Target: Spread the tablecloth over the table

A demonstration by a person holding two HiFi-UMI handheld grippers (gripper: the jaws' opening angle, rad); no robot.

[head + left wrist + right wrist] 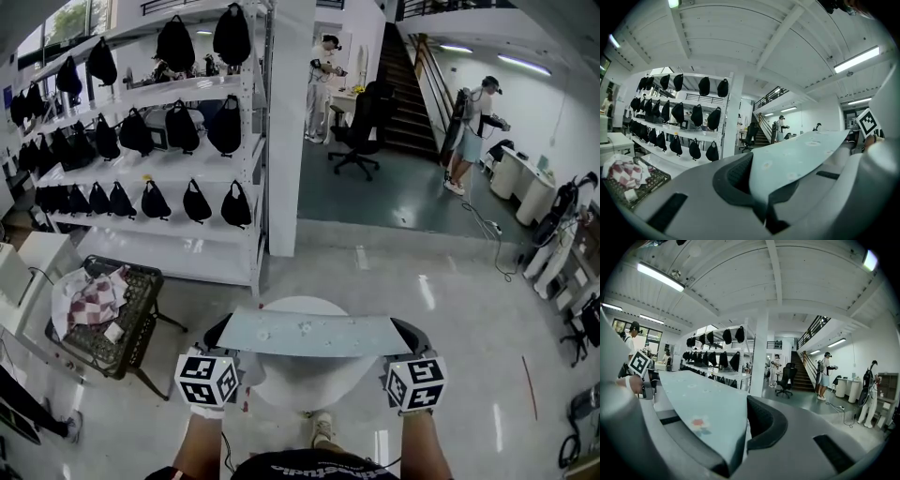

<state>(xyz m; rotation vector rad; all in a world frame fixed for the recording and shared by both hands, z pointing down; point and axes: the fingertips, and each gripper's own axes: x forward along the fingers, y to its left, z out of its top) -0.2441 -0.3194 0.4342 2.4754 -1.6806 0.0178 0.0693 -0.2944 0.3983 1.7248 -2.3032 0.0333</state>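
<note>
Bag-hung shelving behind; tablecloth held stretched flat in the air over the round table; left gripper and right gripper each clamped on one end; nothing laid yet, lowering and draping remain.

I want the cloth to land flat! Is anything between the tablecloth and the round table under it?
Nothing visible does. The tablecloth is stretched between the left gripper and right gripper, each shut on an end, above the round white table. What shows of its top looks bare; the part under the cloth is hidden.
</note>
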